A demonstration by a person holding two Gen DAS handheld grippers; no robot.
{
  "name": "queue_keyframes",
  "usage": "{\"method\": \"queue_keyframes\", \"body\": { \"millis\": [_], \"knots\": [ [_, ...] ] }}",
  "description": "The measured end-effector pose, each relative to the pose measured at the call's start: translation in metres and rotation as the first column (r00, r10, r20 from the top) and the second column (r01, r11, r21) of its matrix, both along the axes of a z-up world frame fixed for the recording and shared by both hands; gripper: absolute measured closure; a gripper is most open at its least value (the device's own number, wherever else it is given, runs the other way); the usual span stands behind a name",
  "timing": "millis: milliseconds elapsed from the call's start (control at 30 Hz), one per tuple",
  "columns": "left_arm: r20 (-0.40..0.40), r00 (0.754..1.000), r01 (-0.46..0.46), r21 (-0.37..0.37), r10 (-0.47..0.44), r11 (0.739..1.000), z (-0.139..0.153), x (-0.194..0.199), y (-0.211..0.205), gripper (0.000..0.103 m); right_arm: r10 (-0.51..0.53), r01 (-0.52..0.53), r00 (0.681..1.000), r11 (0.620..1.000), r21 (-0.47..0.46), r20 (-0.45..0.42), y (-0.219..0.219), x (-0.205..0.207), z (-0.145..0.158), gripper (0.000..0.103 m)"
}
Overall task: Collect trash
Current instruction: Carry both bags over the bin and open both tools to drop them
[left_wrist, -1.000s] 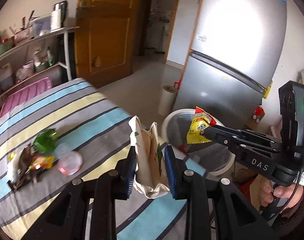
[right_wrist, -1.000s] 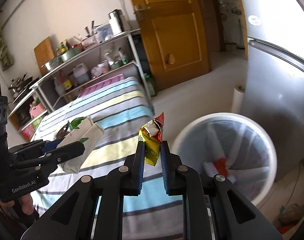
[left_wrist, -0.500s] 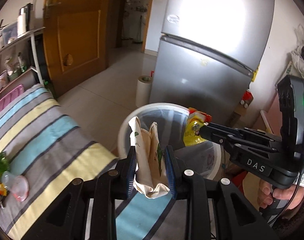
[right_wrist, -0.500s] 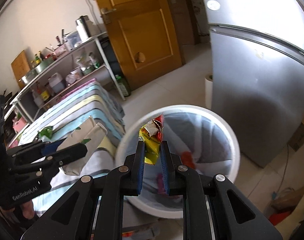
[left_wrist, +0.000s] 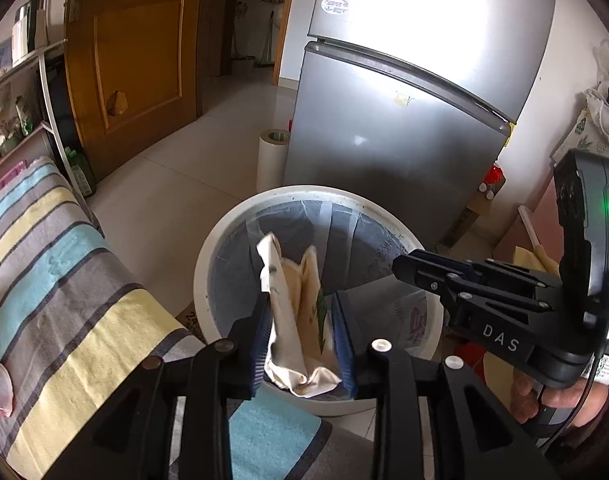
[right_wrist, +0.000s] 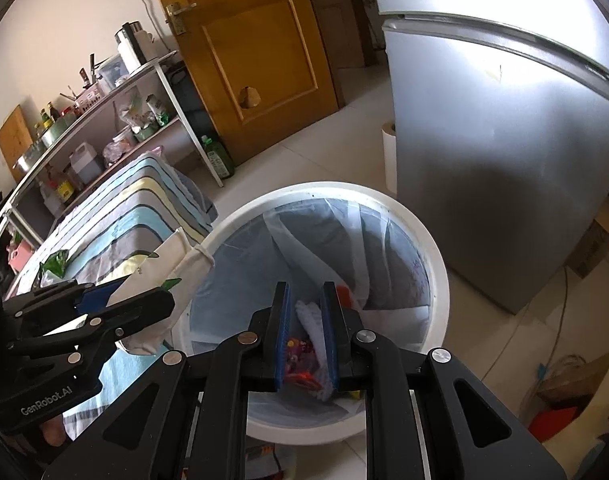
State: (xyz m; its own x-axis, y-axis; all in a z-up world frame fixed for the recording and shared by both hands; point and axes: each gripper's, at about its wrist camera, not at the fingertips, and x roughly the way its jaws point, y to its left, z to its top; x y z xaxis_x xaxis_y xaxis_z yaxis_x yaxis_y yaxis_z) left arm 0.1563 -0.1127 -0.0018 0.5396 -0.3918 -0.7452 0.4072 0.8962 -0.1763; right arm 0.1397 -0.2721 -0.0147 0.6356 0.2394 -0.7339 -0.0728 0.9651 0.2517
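My left gripper (left_wrist: 300,300) is shut on a crumpled cream paper bag (left_wrist: 294,312) and holds it over the near rim of the white trash bin (left_wrist: 208,256). The bag also shows in the right wrist view (right_wrist: 164,276), held by the left gripper (right_wrist: 144,292) at the bin's left edge. My right gripper (right_wrist: 306,292) is open and empty, above the inside of the bin (right_wrist: 432,256), which is lined with a clear bag. Wrappers (right_wrist: 300,356) lie at the bottom. The right gripper (left_wrist: 400,268) also shows over the bin's right side.
A striped cloth covers the table (left_wrist: 56,292) left of the bin, with a pink lid (left_wrist: 0,384) and green wrapper (right_wrist: 54,260) on it. A grey fridge (left_wrist: 408,128) stands behind the bin, a paper roll (left_wrist: 270,160) beside it. Shelves (right_wrist: 100,132) and a wooden door (right_wrist: 256,52) are further back.
The right gripper has opened and the yellow snack wrapper is gone from its jaws. Both grippers have moved further over the bin; the left still holds the paper bag.
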Motion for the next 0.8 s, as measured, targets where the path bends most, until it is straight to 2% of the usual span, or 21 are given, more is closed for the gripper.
{"method": "queue_keyframes", "body": {
  "millis": [33,100,133,333,467,700,800],
  "knots": [
    [-0.004,1.0,-0.002,0.003,0.002,1.0,-0.001,0.001,0.0,0.067,-0.004,0.004,1.0,1.0,-0.001,-0.002,-0.001,-0.001,0.0,0.087],
    [-0.008,1.0,-0.005,0.009,0.005,1.0,-0.002,0.002,0.001,0.056,-0.01,0.01,1.0,1.0,-0.006,0.001,-0.001,-0.001,0.0,0.087],
    [-0.009,1.0,-0.007,0.008,0.007,1.0,-0.003,0.002,0.001,0.055,-0.012,0.012,1.0,1.0,-0.003,0.002,-0.002,-0.001,0.001,0.087],
    [-0.005,1.0,-0.014,-0.001,0.014,1.0,0.0,-0.001,0.004,0.054,-0.019,0.019,1.0,1.0,0.0,0.013,0.0,-0.005,0.005,0.087],
    [0.019,0.999,-0.026,-0.013,0.027,1.0,0.009,-0.006,0.013,0.049,-0.018,0.018,0.999,1.0,-0.004,0.027,0.001,-0.009,0.01,0.087],
    [0.061,0.995,-0.083,-0.032,0.085,0.996,0.025,-0.018,0.041,0.044,0.003,-0.002,0.998,1.0,-0.007,0.066,0.015,-0.016,0.024,0.085],
    [0.075,0.99,-0.119,-0.043,0.122,0.992,0.03,-0.023,0.058,0.042,0.019,-0.018,0.996,1.0,-0.01,0.084,0.025,-0.019,0.029,0.08]
  ]
}}
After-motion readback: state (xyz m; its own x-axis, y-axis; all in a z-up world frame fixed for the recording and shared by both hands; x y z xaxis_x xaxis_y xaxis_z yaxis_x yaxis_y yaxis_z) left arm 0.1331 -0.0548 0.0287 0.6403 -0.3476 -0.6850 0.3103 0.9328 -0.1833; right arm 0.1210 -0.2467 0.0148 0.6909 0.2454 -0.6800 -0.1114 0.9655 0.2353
